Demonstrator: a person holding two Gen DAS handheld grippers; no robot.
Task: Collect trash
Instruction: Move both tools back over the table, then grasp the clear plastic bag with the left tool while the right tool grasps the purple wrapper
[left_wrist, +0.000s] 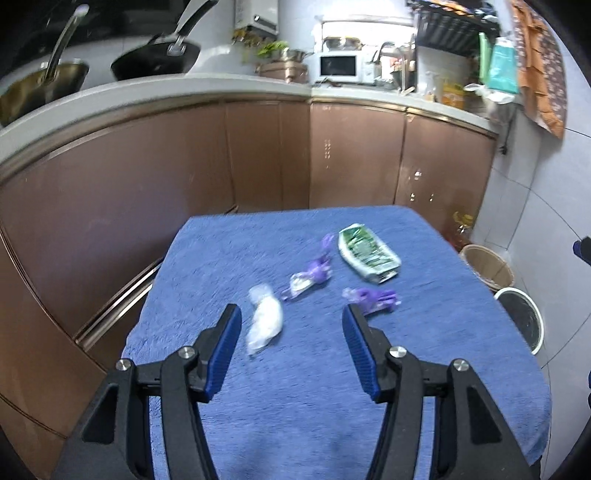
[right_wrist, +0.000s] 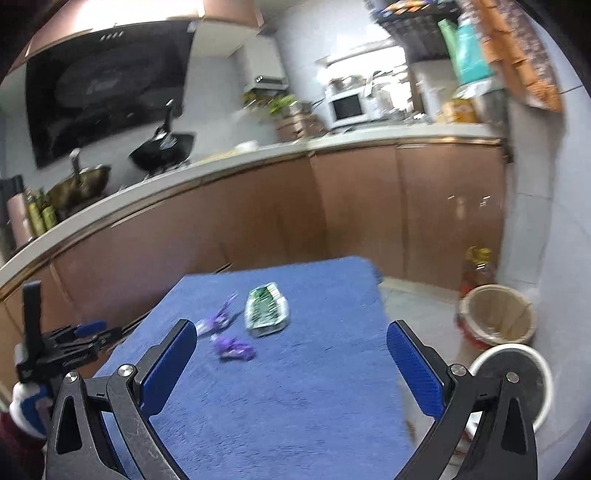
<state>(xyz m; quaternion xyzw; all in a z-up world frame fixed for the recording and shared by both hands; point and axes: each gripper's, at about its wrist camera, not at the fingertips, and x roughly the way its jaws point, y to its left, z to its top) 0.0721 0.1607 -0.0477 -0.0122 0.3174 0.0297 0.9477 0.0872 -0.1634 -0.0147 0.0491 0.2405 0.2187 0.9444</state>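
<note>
Jaws wide, empty — left gripper (left_wrist: 291, 314), right gripper (right_wrist: 291, 332), wrappers (left_wrist: 369, 254) on blue cloth (left_wrist: 295, 406)

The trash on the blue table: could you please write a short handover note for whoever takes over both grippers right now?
Left gripper: open, empty, above the near part of the blue cloth.
Right gripper: open, empty, also over the table.
Trash, all lying on the cloth: white crumpled wrapper nearest the left fingers, two purple wrappers, and the green-and-white packet farthest back.
Bins: white-rimmed bin and tan bucket on the floor right of the table.
Done: nothing is gripped yet.
Left: pick up all four pieces and drop them in a bin, probably the white wrapper first.
</note>
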